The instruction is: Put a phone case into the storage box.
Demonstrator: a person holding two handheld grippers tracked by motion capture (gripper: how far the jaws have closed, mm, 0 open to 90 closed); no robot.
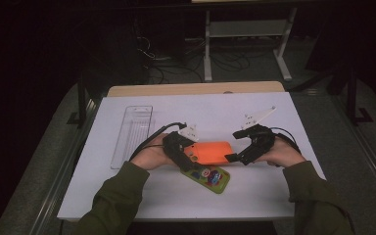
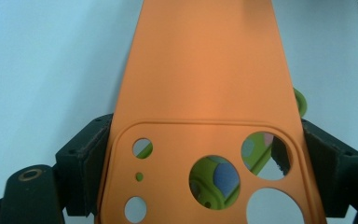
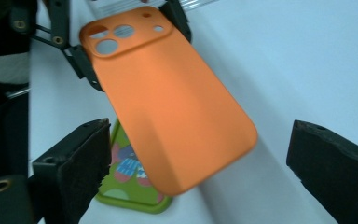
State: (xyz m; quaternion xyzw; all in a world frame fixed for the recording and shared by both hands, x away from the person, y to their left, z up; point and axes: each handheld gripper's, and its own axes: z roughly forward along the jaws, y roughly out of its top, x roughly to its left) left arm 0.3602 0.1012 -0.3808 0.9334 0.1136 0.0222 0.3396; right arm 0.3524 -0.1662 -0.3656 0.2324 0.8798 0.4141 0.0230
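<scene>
Orange case: a soft phone case (image 1: 210,152), held above the white table (image 1: 274,196) with its camera-cutout end at the left.
Left gripper: the left gripper (image 2: 205,154) pinches the case by its two long edges at the cutout end, pads pressed against it.
Right gripper: the right gripper (image 3: 196,163) has its jaws spread wide on either side of the case's plain end, pads clear of it.
Green case: a patterned green case (image 1: 209,178) lies flat on the table, partly under the orange one.
Clear tray: a see-through ribbed tray (image 1: 132,134) sits well to the left; nothing can be made out inside it.
</scene>
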